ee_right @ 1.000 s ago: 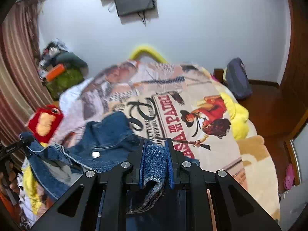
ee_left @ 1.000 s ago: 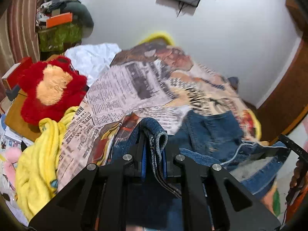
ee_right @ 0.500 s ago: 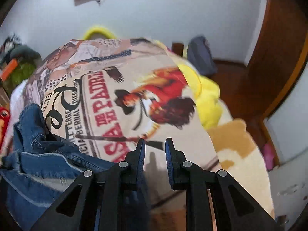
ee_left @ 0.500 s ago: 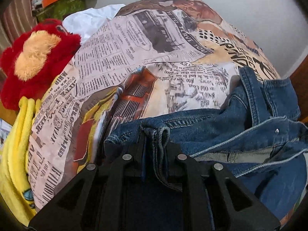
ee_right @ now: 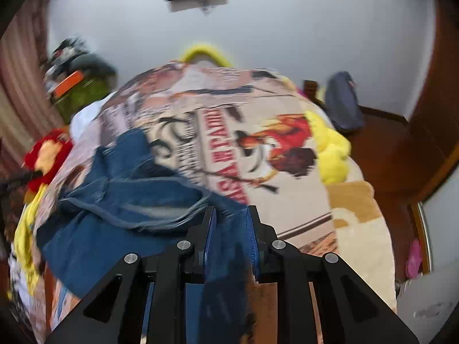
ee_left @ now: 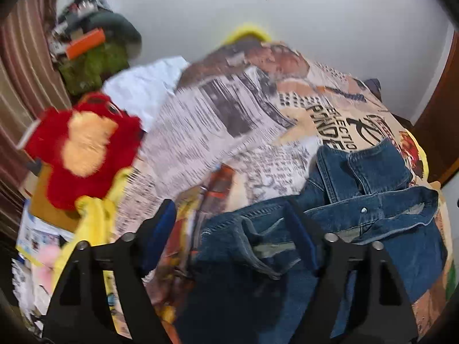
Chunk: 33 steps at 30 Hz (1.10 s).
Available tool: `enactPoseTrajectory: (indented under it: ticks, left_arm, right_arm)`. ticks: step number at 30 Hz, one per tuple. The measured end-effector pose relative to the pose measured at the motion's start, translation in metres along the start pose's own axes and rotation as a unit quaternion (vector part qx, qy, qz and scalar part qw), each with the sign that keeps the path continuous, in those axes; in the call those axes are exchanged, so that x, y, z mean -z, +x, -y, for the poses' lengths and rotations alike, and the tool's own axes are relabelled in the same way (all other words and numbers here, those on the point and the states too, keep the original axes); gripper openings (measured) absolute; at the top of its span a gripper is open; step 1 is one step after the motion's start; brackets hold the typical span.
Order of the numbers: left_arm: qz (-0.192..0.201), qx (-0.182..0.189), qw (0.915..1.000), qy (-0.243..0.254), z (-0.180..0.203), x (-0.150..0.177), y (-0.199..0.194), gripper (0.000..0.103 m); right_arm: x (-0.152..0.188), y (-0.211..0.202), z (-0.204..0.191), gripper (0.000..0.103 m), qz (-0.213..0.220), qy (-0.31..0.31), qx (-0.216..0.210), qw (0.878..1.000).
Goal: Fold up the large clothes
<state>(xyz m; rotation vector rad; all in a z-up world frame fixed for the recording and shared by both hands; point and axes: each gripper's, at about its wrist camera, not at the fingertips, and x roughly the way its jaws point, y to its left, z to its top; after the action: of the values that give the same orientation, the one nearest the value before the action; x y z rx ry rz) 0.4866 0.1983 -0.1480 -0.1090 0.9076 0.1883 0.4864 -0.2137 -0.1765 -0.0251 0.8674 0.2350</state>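
Note:
A blue denim jacket (ee_left: pixel 358 220) lies crumpled on the printed bedspread (ee_left: pixel 229 132). My left gripper (ee_left: pixel 229 212) is just above its near edge with the jaws opening wide. A fold of denim lies between the fingers, but the pads do not press on it. In the right wrist view the denim jacket (ee_right: pixel 129 200) spreads to the left over the bedspread (ee_right: pixel 258 120). My right gripper (ee_right: pixel 231 215) is shut on a strip of that denim, which fills the narrow gap between its blue pads.
A red plush toy (ee_left: pixel 83 146) and a yellow cloth (ee_left: pixel 91 223) lie at the bed's left side, with a white cloth (ee_left: pixel 149 86) behind. A yellow plush (ee_right: pixel 332 154) sits on the right edge. A dark backpack (ee_right: pixel 341 106) stands on the floor beyond.
My left gripper has opened and let go of the denim fold that it held. The right gripper stays shut on denim. Both views have tilted back up toward the wall.

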Motion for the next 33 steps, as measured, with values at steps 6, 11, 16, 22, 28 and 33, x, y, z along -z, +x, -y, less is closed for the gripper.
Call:
enactPoseTrajectory:
  ticks: [6,11,16,22,28,33]
  left_arm:
    - [-0.032,0.002,0.9983,0.049,0.009,0.031,-0.002,0.080]
    - [-0.073,0.000,0.9920,0.103,0.030,0.076,0.021,0.082]
    - [-0.125,0.008,0.9885,0.084,0.034,0.102,0.063,0.082]
    - [-0.108,-0.007,0.9928,0.050,0.023,0.083,0.081,0.082]
    - [-0.073,-0.066,0.9945,0.037,0.011,0.037,0.093,0.079]
    - [-0.063,-0.069,0.9956,0.002,0.000,0.011,0.103,0.080]
  right_arm:
    - [0.019,-0.014,-0.045,0.017,-0.005,-0.059,-0.028,0.998]
    - [0.038,0.002,-0.073,0.017,-0.033,-0.093,-0.041,0.994]
    - [0.053,0.042,-0.089,0.017,-0.079,-0.124,-0.037,0.989]
    - [0.043,0.081,-0.086,0.017,-0.087,-0.121,-0.029,0.988]
    - [-0.001,0.098,-0.079,0.017,-0.063,-0.095,-0.010,0.993]
    - [-0.033,0.111,-0.068,0.017,-0.042,-0.052,-0.005,0.998]
